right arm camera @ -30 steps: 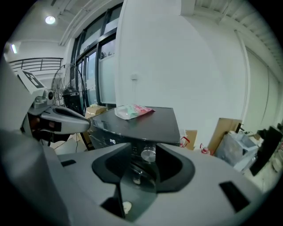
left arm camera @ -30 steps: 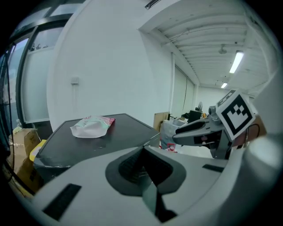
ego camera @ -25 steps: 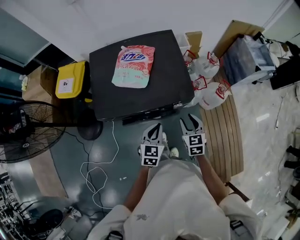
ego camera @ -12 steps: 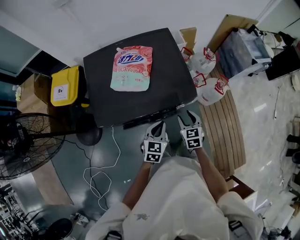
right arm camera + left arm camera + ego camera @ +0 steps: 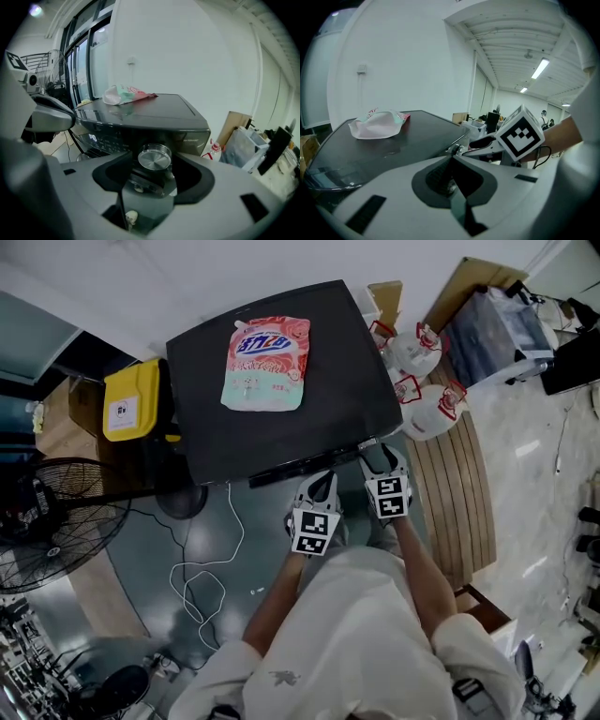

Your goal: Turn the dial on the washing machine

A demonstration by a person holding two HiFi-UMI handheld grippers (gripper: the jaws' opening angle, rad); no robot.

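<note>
The dark washing machine stands ahead with a pink detergent pouch lying on its lid. Its round silver dial sits on the front panel, between the jaws of my right gripper. Those jaws are opening, with dark gaps on both sides of the dial, so the pads are not pressing it. In the head view the right gripper reaches the machine's front right corner. My left gripper hovers just left of it, short of the front edge, its jaws shut with nothing between them.
A yellow bin stands left of the machine and a floor fan further left. A white cable loops over the floor. White bags, a clear box and a wooden slatted platform are to the right.
Both grippers have moved forward toward the machine's front edge. The right one now reaches the front right corner, where the dial is.
</note>
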